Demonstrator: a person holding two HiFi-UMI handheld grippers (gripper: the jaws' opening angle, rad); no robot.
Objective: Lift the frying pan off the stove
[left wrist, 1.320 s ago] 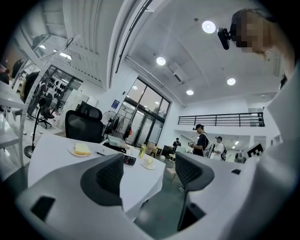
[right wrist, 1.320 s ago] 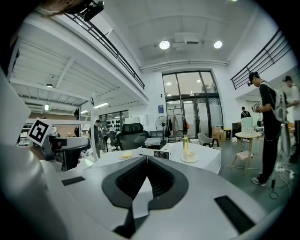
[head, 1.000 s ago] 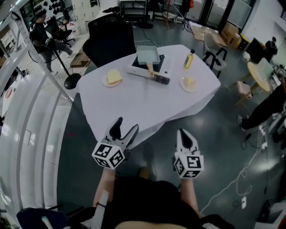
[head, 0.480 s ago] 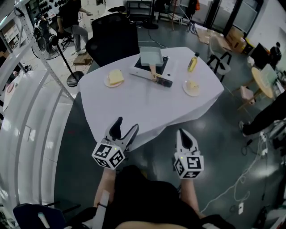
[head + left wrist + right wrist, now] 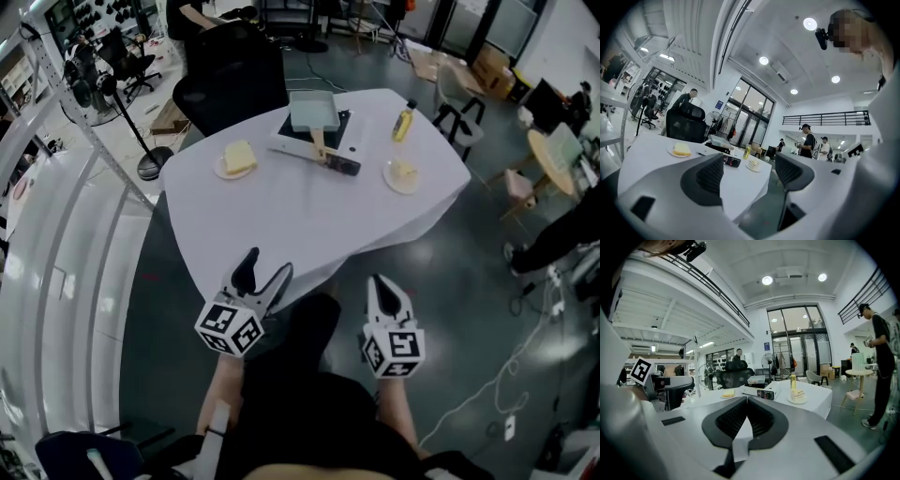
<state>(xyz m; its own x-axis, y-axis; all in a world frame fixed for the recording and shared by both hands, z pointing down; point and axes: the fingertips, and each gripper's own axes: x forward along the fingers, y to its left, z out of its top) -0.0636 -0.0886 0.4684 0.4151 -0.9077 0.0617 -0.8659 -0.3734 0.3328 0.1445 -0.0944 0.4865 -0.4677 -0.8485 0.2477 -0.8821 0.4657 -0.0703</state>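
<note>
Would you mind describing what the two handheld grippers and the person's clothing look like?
Both the left gripper and the right gripper have pale grey bodies with two tapering jaws lined with black ribbed pads. Each carries a white cube printed with black square markers. The person wears a black top.

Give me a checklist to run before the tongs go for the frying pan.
1. Is the frying pan sitting on the stove: ok.
2. Does the handle point toward the person with nothing on it: ok.
3. Are the left tongs open and empty: ok.
4. Are the right tongs open: not ok, shut on nothing.
5. Are both within reach of the frying pan: not ok, both hang short of the table.
6. Is the stove off: cannot tell.
</note>
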